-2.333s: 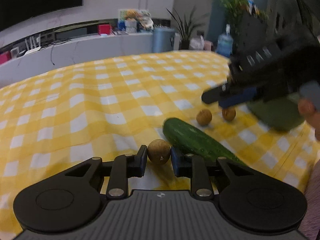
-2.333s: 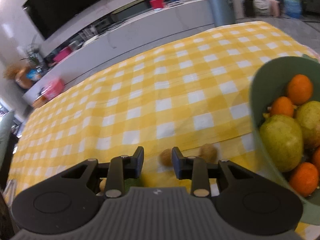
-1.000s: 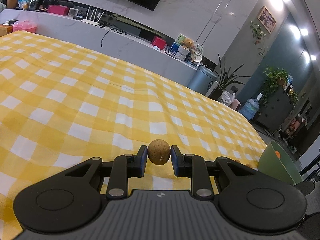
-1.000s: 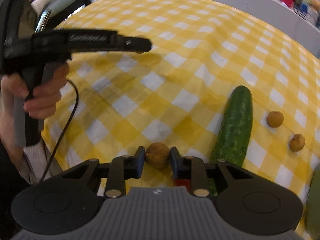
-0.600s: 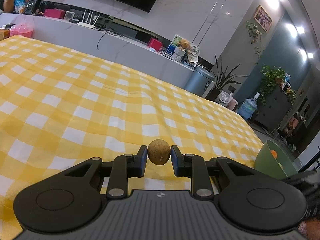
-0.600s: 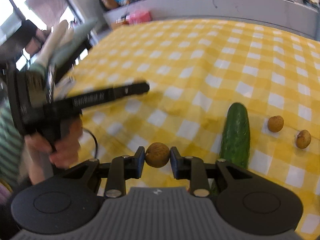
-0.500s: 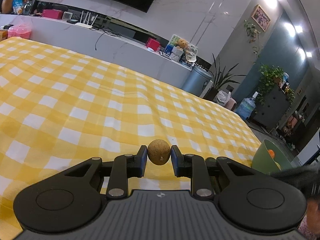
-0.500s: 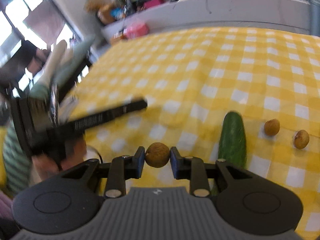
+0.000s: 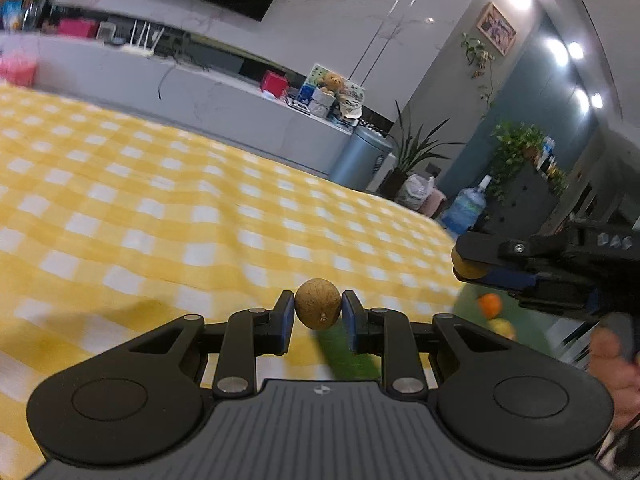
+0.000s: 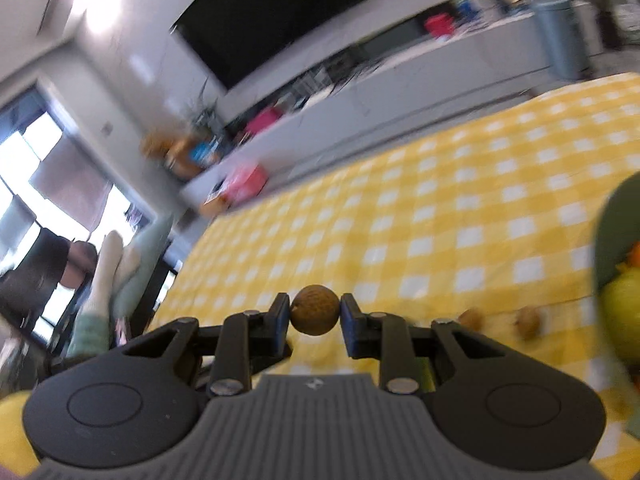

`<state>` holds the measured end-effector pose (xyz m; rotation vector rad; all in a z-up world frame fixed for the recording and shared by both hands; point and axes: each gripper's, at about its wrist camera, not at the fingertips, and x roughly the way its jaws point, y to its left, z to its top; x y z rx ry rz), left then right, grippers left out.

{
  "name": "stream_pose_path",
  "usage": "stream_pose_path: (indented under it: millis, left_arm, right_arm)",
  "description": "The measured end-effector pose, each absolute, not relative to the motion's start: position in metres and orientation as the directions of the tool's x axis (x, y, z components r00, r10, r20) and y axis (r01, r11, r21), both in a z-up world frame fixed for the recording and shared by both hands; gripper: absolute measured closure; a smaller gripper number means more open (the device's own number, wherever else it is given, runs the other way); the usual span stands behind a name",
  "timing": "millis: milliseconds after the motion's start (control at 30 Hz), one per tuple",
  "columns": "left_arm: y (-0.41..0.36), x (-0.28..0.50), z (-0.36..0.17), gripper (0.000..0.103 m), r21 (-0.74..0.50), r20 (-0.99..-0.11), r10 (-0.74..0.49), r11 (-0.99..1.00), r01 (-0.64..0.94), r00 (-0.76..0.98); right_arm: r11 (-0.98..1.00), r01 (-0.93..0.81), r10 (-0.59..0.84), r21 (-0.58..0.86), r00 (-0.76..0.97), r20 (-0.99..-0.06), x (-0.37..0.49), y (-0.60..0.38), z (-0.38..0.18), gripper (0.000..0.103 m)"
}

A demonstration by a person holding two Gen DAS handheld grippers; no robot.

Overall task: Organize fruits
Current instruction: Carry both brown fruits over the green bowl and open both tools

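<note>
Each gripper, left (image 9: 318, 315) and right (image 10: 315, 316), has its fingers clamped on a brown longan (image 9: 318, 309) above the checked surface (image 9: 168, 216), with the green bowl (image 10: 616, 228) at right.

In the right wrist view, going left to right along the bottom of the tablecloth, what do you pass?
Held brown fruit in the right gripper → first loose brown fruit on the cloth → second loose brown fruit → yellow-green fruit in the green bowl.
</note>
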<state>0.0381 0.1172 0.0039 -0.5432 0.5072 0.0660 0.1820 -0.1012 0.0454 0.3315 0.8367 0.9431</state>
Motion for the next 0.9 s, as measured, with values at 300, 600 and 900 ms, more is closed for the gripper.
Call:
stream_pose_path:
  millis: [300,600,900]
  left_arm:
    - [0.044,0.063,0.022,0.075,-0.421,-0.483,-0.171,0.905,-0.056,0.859]
    - [-0.024,0.091,0.019,0.075,-0.432,-0.513,-0.304,0.900,0.064,0.803]
    - [-0.037,0.105,0.014,0.075,-0.492,-0.498,-0.365,0.866,0.091,0.786]
  right_arm:
    - [0.763,-0.376,0.627,0.526,0.628,-0.461,0.179,-0.176,0.075,0.079]
    - [0.809,-0.125,0.464,0.574,0.736,-0.493,0.185,-0.262,0.063,0.079]
    - [0.886,-0.021,0.315,0.464,0.761,-0.567,0.193,-0.278,0.039,0.079]
